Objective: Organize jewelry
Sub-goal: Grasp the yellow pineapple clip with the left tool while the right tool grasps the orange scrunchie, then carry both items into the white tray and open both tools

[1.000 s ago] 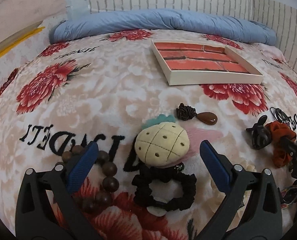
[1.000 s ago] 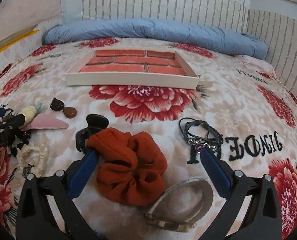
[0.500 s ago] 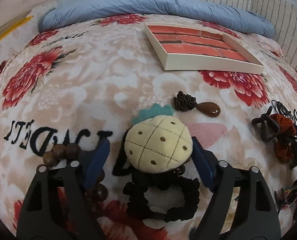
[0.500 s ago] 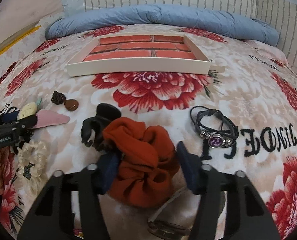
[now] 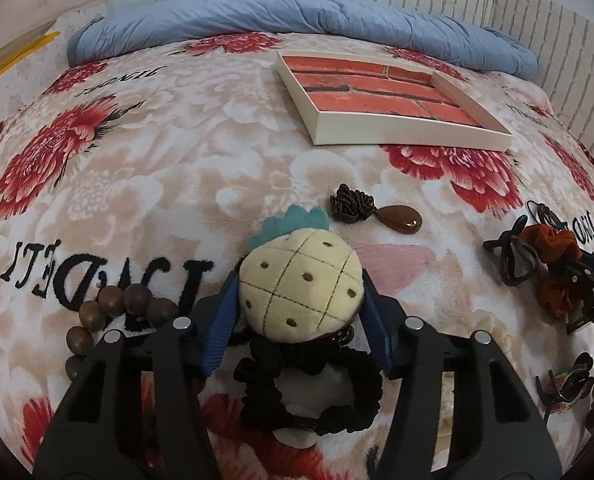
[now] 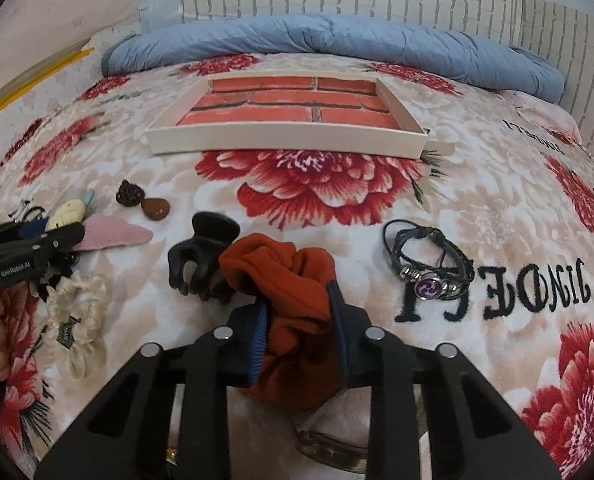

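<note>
A cream plush pineapple on a black hair tie point(image 5: 299, 280) lies on the flowered blanket. My left gripper point(image 5: 299, 296) is closing on it, both blue pads touching its sides. In the right wrist view an orange scrunchie point(image 6: 293, 280) is squeezed between the closing pads of my right gripper point(image 6: 297, 300). A white tray with a brick-pattern floor point(image 5: 409, 136) point(image 6: 281, 144) sits farther back with nothing in it. The left gripper also shows at the left edge of the right wrist view, by the pineapple point(image 6: 67, 212).
Wooden bead bracelet point(image 5: 113, 308) lies left of the left gripper. A brown teardrop pendant point(image 5: 401, 220), black claw clip point(image 6: 201, 256), cream scrunchie point(image 6: 77, 320), pink leaf clip point(image 6: 113, 234) and black cord bracelet with a purple charm point(image 6: 429, 264) lie about. A rolled blue quilt point(image 5: 297, 20) lines the far edge.
Both grippers went from wide open to closed in on their objects: the left onto the pineapple, the right onto the orange scrunchie, which is now bunched up. Both tilted down slightly.
</note>
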Demonstrator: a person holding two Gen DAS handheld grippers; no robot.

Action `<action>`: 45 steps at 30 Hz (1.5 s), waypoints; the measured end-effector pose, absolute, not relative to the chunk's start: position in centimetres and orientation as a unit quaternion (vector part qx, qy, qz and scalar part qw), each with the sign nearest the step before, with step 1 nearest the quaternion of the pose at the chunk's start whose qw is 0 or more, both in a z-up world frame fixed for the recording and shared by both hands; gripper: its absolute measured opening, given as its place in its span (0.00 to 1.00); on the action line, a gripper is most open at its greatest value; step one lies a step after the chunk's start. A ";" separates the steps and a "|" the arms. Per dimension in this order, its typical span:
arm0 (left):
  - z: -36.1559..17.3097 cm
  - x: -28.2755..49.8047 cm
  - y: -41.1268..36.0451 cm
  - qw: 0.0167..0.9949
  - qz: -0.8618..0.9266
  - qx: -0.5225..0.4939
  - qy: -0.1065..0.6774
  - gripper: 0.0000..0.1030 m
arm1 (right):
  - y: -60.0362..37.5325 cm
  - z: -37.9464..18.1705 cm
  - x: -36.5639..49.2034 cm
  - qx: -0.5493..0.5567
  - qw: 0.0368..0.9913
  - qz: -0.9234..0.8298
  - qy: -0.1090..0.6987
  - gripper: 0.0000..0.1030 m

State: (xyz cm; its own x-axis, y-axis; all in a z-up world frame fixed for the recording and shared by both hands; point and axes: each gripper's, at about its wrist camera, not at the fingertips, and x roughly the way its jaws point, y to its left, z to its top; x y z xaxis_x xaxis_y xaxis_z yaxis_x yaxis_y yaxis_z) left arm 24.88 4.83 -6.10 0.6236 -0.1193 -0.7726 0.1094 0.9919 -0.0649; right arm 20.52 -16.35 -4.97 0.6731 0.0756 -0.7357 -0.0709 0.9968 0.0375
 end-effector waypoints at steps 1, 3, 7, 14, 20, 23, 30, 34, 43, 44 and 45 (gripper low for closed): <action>-6.0 24.8 4.9 0.902 -0.063 -0.007 0.428 0.54 | -16.5 -4.7 20.5 0.004 0.916 0.040 0.398 0.26; -5.6 24.7 4.9 0.903 -0.064 -0.009 0.424 0.53 | -16.7 -4.5 20.6 0.007 0.918 0.043 0.395 0.26; -4.2 24.5 4.8 0.911 -0.064 -0.006 0.408 0.53 | -17.7 -3.4 21.1 0.026 0.921 0.049 0.384 0.26; -1.2 26.3 5.3 0.921 -0.060 -0.019 0.386 0.53 | -19.3 -0.9 23.5 0.056 0.926 0.067 0.367 0.26; 0.5 29.9 4.8 0.924 -0.065 -0.025 0.376 0.53 | -20.0 1.1 27.2 0.047 0.935 0.065 0.347 0.27; 1.3 32.7 4.1 0.925 -0.067 -0.028 0.373 0.53 | -20.2 1.8 30.3 0.034 0.937 0.064 0.342 0.27; 2.9 40.9 1.6 0.925 -0.070 -0.024 0.373 0.53 | -20.8 3.0 38.4 0.021 0.940 0.064 0.333 0.26; 2.8 45.9 0.6 0.918 -0.066 -0.034 0.390 0.53 | -20.8 3.1 43.6 0.001 0.940 0.060 0.335 0.26; -0.2 54.6 -1.1 0.902 -0.042 -0.035 0.427 0.53 | -20.9 1.1 52.3 -0.013 0.928 0.046 0.369 0.26; -0.8 55.4 -1.4 0.899 -0.044 -0.037 0.435 0.53 | -20.7 0.8 52.9 -0.015 0.927 0.047 0.373 0.26; -1.2 55.8 -1.6 0.897 -0.044 -0.036 0.438 0.53 | -20.5 0.5 53.4 -0.019 0.925 0.048 0.377 0.26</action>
